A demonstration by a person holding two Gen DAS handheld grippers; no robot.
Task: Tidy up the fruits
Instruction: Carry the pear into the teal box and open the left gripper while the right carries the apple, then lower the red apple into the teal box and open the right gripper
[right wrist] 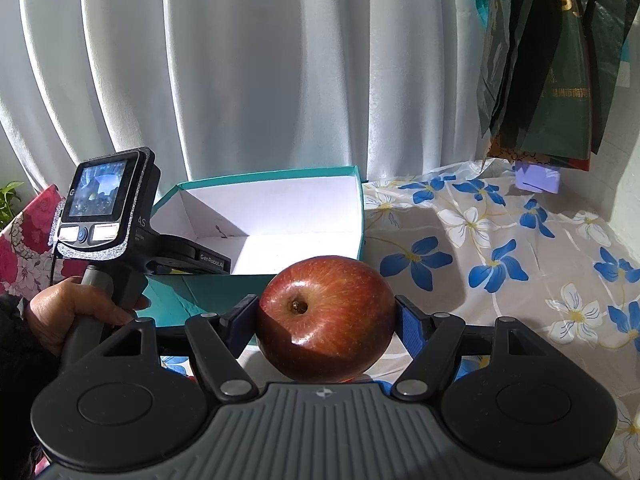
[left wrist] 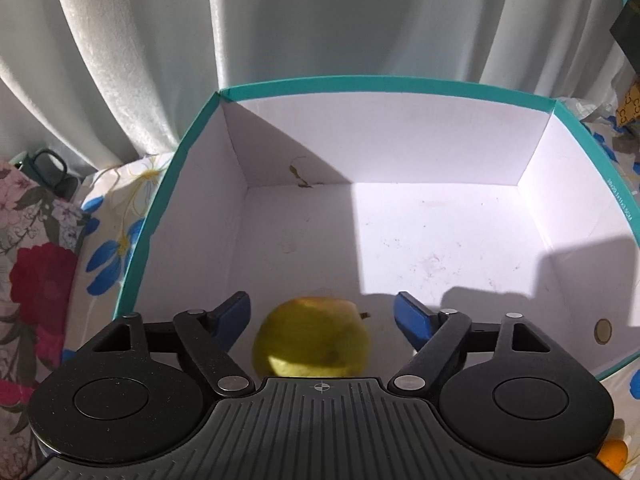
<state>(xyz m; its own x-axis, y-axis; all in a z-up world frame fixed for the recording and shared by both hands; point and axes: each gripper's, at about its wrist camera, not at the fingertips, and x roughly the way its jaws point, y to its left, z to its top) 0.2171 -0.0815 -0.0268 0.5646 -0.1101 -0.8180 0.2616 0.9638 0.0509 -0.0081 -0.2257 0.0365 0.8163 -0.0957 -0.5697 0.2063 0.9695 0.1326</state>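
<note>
A red apple (right wrist: 326, 318) is gripped by the right gripper (right wrist: 326, 320); the left gripper's (left wrist: 322, 316) jaws are spread above a yellow-green apple (left wrist: 312, 336) in the teal box (left wrist: 384, 84)

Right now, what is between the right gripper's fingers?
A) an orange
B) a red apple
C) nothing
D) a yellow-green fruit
B: the right gripper has both blue fingers pressed against the sides of the red apple, short of the teal box; the yellow-green fruit is over at the open left gripper.
</note>
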